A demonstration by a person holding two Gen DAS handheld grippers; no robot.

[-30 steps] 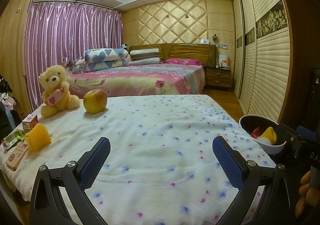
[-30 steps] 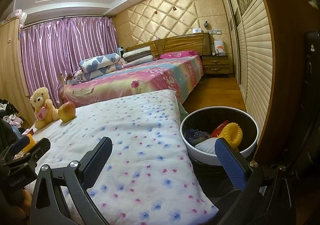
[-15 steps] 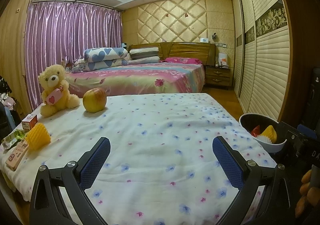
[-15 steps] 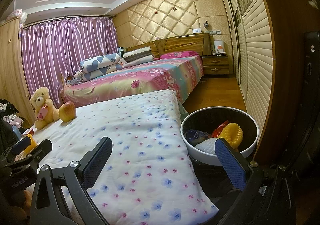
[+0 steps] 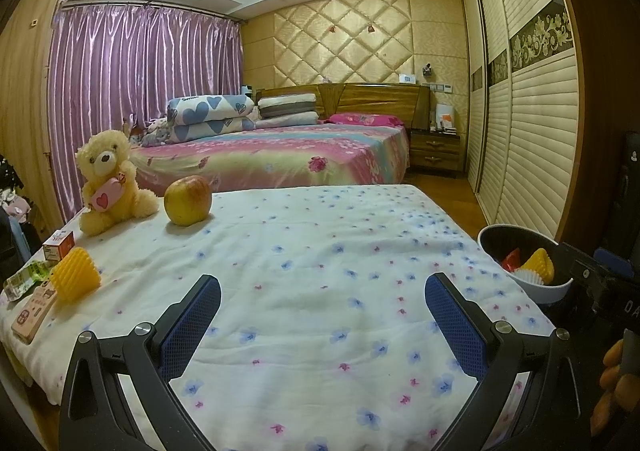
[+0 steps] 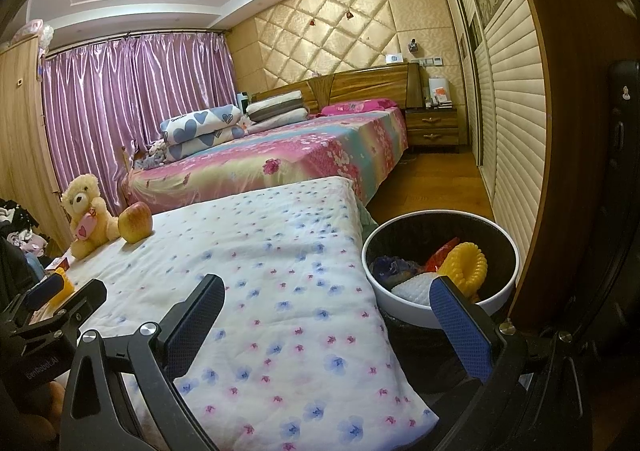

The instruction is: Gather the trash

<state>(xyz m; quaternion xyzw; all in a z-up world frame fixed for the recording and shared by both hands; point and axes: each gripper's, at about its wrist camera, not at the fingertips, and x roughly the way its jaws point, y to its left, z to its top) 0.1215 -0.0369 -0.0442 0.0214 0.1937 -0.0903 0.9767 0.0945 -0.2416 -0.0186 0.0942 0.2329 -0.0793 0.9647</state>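
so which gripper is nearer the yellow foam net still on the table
Left. The left gripper hovers open over the tablecloth with the yellow foam net just off its left side. The right gripper is across the table, by the trash bin.

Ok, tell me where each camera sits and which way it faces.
Left wrist: low over the bedspread, facing the far bed; its own open tool shows, orange-gloved fingers at right.
Right wrist: further right, over the trash bin; its open tool shows, the left tool at left edge.
Shared: teddy bear, apple, bin.
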